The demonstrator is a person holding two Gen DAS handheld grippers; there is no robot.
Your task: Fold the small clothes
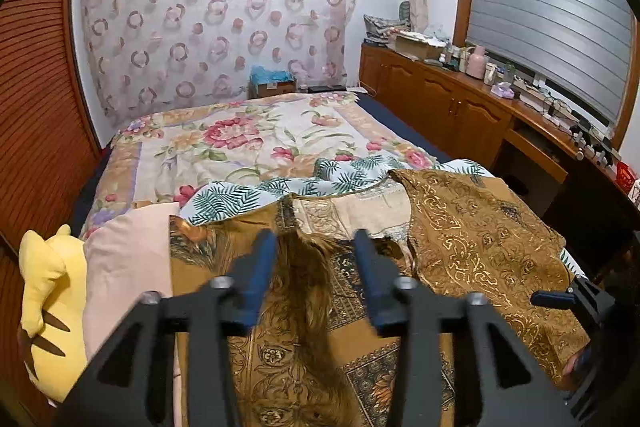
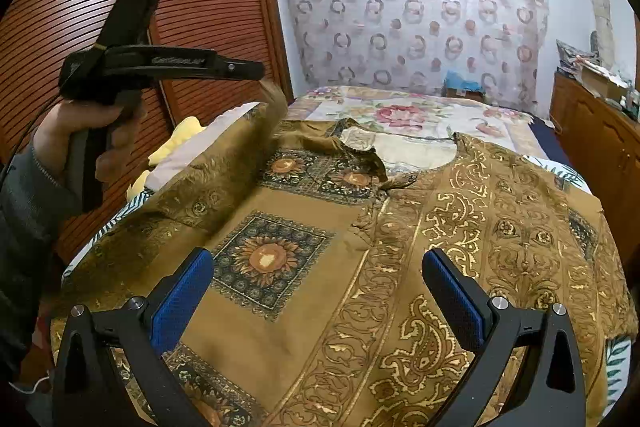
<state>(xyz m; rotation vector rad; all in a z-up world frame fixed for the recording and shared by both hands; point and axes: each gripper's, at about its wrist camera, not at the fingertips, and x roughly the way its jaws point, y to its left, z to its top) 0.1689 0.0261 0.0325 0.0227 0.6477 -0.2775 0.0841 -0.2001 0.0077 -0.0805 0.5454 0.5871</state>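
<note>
A brown and gold patterned shirt (image 2: 360, 247) lies spread on the bed, collar away from me. It also shows in the left wrist view (image 1: 472, 243). My left gripper (image 1: 316, 251) holds the shirt's left edge lifted; a blurred strip of cloth hangs between its fingers, though the blue fingers (image 1: 260, 267) look spread apart. In the right wrist view the left gripper (image 2: 262, 75) is raised with the cloth hanging from its tip. My right gripper (image 2: 318, 291) is open and empty, low over the shirt's near hem.
A palm-leaf cloth (image 1: 248, 195) lies under the shirt on the floral bedspread (image 1: 240, 139). A yellow plush toy (image 1: 48, 299) and a pink pillow (image 1: 124, 267) sit at the left. A slatted wardrobe (image 2: 192, 7) stands left, wooden cabinets (image 1: 440, 99) right.
</note>
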